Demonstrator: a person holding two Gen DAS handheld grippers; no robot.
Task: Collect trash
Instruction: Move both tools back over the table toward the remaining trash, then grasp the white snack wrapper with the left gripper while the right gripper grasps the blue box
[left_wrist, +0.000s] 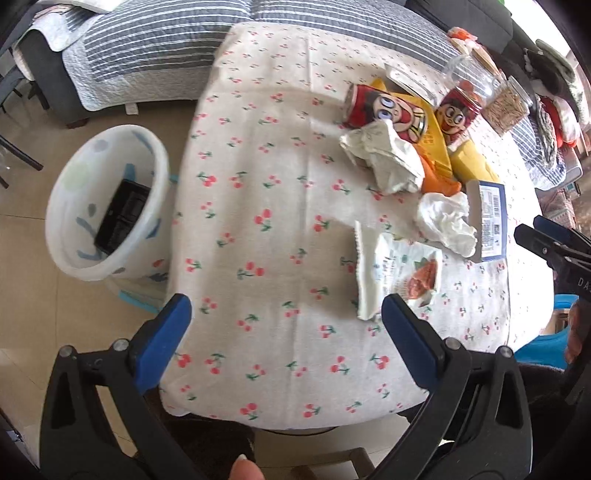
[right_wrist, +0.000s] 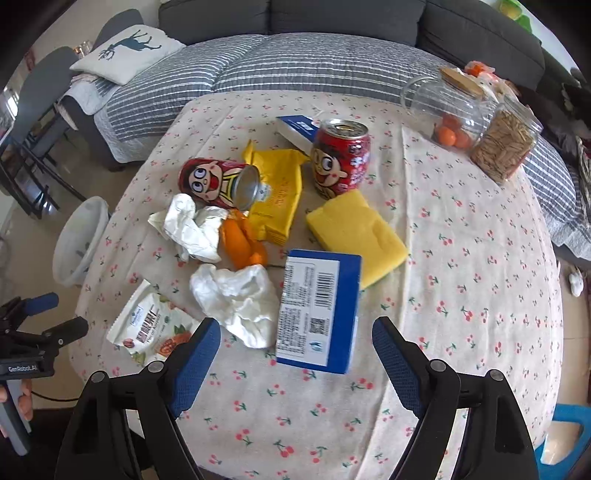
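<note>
Trash lies on the cherry-print tablecloth (left_wrist: 266, 192): a white snack packet (left_wrist: 399, 273) (right_wrist: 155, 325), two crumpled tissues (left_wrist: 384, 158) (right_wrist: 240, 302), a blue box (right_wrist: 321, 310) (left_wrist: 487, 221), a tipped red can (right_wrist: 218, 181), an upright red can (right_wrist: 340, 158), a yellow wrapper (right_wrist: 277, 192) and orange peel (right_wrist: 240, 243). A white bin (left_wrist: 107, 206) (right_wrist: 79, 240) stands on the floor left of the table with a black item inside. My left gripper (left_wrist: 284, 343) is open and empty above the table's near edge. My right gripper (right_wrist: 295, 354) is open and empty, just before the blue box.
A yellow sponge (right_wrist: 354, 232) lies right of the box. Glass jars (right_wrist: 476, 125) stand at the table's far right. A sofa with a striped cover (right_wrist: 295, 62) is behind the table. A blue stool (right_wrist: 565, 435) is at lower right.
</note>
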